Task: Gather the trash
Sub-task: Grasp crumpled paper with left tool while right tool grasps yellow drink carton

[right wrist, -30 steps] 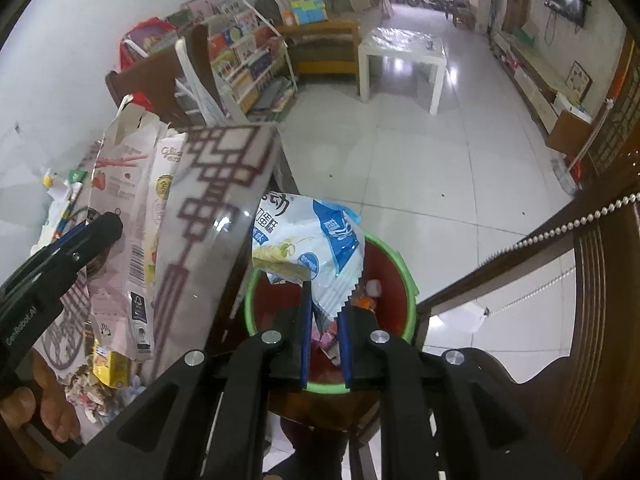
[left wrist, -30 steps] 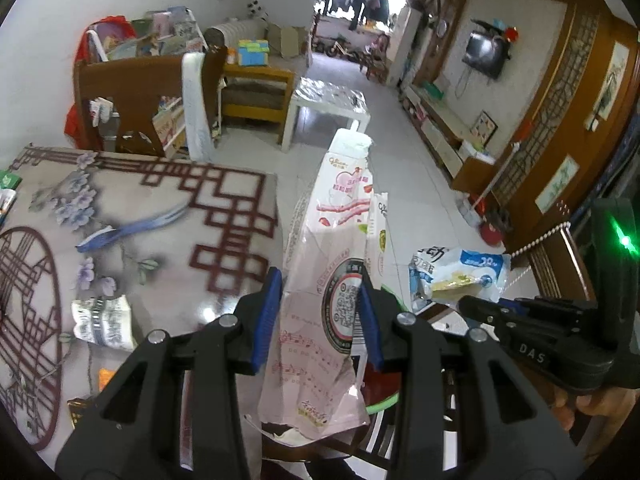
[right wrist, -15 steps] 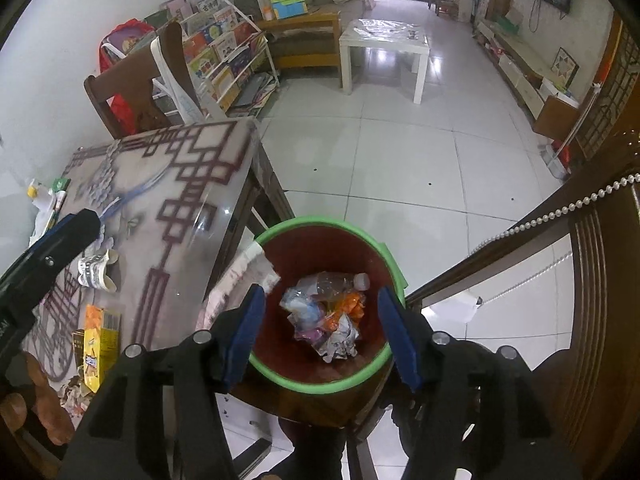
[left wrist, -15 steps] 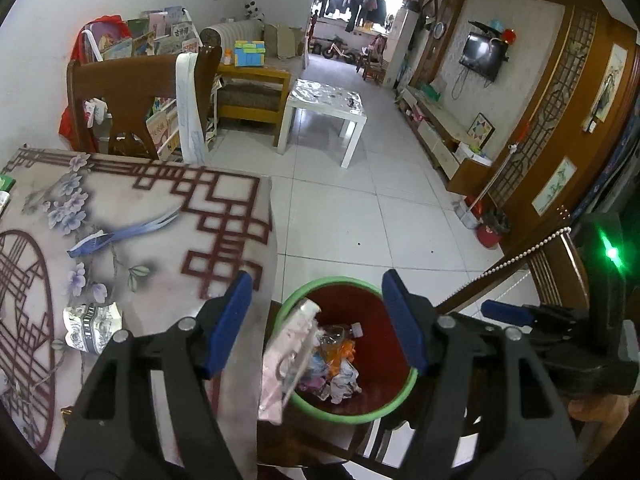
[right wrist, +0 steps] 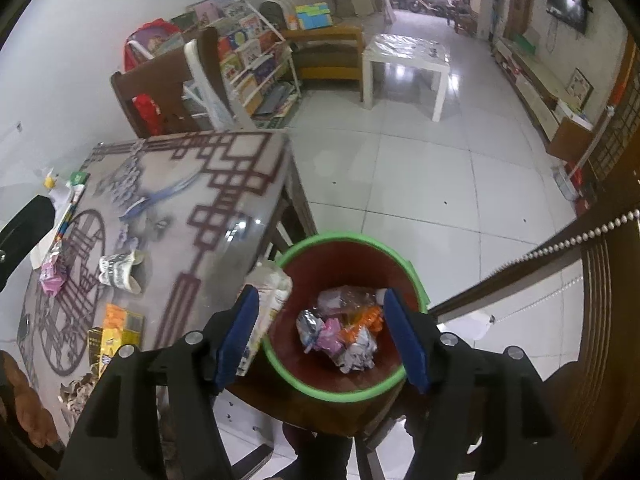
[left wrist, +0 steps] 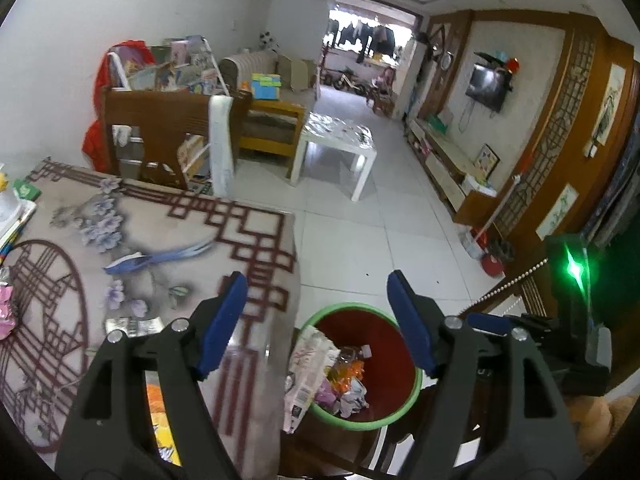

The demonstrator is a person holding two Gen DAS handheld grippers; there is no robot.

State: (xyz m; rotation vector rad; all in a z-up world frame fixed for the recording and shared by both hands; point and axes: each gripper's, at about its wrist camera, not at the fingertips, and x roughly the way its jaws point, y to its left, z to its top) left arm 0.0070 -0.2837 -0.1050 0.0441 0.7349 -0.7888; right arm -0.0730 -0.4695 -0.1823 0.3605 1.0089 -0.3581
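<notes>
My left tool point(left wrist: 316, 316) hangs with its blue pads spread and still parting, nothing between them; the right tool point(right wrist: 320, 328) is the same, jaws opening and empty, pointed steeply down so the bin sits right under it in the lower middle of the frame. I judge both are wide apart because this is the drop: the green-rimmed bin point(right wrist: 416, 280) stands on the floor tight against the corner of the surface point(right wrist: 224, 184), an easy spot to release into from above.

Inside the bin I see a heap of crumpled wrappers point(right wrist: 340, 328) at the bottom. A pink and white carton point(left wrist: 308, 364) leans against the bin's left rim, its upper end poking above the rim rather than lying flat; it looks only half in and might tip out toward the surface.

There is more to collect at the left of the right wrist view: a crushed paper cup point(right wrist: 118, 270), a pink wrapper point(right wrist: 52, 280) and a yellow box point(right wrist: 116, 332) lie on the patterned top, well apart from the bin. I expect to swing back there next.
</notes>
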